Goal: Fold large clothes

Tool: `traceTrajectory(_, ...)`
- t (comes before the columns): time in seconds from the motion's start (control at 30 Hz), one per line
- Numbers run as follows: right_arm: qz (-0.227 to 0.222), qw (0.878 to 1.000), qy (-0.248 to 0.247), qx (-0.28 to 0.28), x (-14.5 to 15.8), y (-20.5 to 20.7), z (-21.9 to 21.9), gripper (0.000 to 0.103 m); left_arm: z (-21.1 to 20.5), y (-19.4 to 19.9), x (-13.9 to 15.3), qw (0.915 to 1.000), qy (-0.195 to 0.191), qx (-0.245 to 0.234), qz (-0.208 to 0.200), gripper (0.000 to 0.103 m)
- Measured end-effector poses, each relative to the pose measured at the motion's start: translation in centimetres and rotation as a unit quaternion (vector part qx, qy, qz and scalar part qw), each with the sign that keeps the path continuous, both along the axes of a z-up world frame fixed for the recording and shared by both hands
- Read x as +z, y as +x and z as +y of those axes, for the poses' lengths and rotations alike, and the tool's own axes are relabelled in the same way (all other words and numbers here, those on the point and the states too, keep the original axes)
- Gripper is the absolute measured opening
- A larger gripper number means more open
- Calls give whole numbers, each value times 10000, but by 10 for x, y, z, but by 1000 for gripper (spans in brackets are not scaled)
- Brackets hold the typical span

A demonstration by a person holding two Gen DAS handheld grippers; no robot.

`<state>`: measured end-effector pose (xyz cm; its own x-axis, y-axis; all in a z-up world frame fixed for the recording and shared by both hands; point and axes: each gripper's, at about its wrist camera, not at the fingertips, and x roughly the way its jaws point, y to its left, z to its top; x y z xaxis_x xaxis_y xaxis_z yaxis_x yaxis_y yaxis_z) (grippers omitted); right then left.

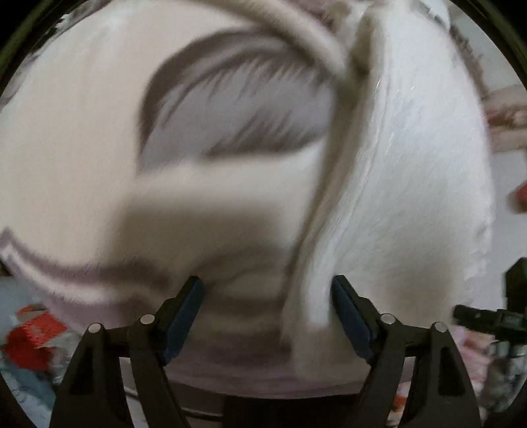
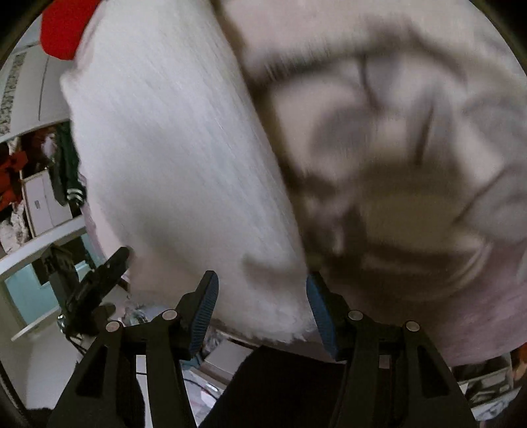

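Note:
A large pale pink garment [image 1: 82, 138] with a white fleecy lining [image 1: 411, 164] fills both views, blurred by motion. In the left wrist view my left gripper [image 1: 266, 316] is open, its blue pads wide apart, with a fold of the garment hanging between them. In the right wrist view my right gripper [image 2: 262, 312] is open too, and the white fleecy part [image 2: 171, 148] reaches down between its pads. The pink part [image 2: 411, 148] lies crumpled to the right. The other gripper shows at the edge of each view [image 1: 494, 316] [image 2: 92, 289].
Red and patterned items [image 1: 29, 335] lie at the lower left of the left wrist view. In the right wrist view a red cloth [image 2: 62, 26] sits at top left, with white shelves and drawers [image 2: 39, 204] and clutter at the left.

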<state>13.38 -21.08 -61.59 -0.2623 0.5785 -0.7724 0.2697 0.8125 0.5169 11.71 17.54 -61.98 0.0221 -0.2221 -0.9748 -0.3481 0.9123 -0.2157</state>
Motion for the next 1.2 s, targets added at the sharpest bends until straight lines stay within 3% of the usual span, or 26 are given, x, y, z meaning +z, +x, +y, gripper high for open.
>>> traceTrajectory(0.1, 151, 9989, -399, 194, -26, -24, 2, 58, 7, -11, 6, 9995, -232, 207, -62, 80)
traceTrajectory(0.23, 135, 9991, 208, -354, -27, -38, -14, 58, 7, -15, 23, 9960, -756, 302, -371, 80)
traceTrajectory(0.33, -48, 9954, 677, -670, -30, -39, -24, 58, -1, -14, 8, 9881, -1410, 400, -461, 78)
traceTrajectory(0.43, 102, 9884, 1236, -876, -58, -40, -27, 59, -15, -6, -20, 9793, -1939, 425, -396, 78)
traceTrajectory(0.57, 131, 9758, 1850, -1159, -83, -36, -19, 63, -32, 0, -36, 9842, -1650, 290, -565, 78)
traceTrajectory(0.63, 121, 9687, 2109, -1304, -86, -36, -15, 63, -41, 0, -26, 9853, -1487, 206, -813, 70)
traceTrajectory(0.67, 46, 9663, 2239, -1273, -84, -34, -10, 60, -44, -1, -20, 9858, -1398, 162, -912, 50)
traceTrajectory(0.7, -20, 9674, 2248, -1170, -81, -36, -3, 47, -45, -3, -15, 9852, -1406, 164, -969, 31)
traceTrajectory(0.73, -96, 9703, 2192, -1015, -77, -36, 5, 32, -44, -5, -10, 9836, -1461, 230, -1033, 30)
traceTrajectory(0.77, -103, 9702, 2209, -992, -77, -37, 11, 30, -42, -8, -5, 9818, -1517, 307, -1103, 26)
traceTrajectory(0.9, -43, 9677, 2150, -1318, -64, -54, 11, 20, -46, -35, 21, 9762, -1762, 390, -1202, 22)
traceTrajectory(1.07, 18, 9722, 2059, -1116, -24, -97, -5, 19, -60, -73, 54, 9785, -1735, 245, -1085, 21)
traceTrajectory(1.2, 227, 9697, 2164, -1108, -4, -126, -15, 19, -47, -55, 75, 9720, -1814, 397, -1443, 20)
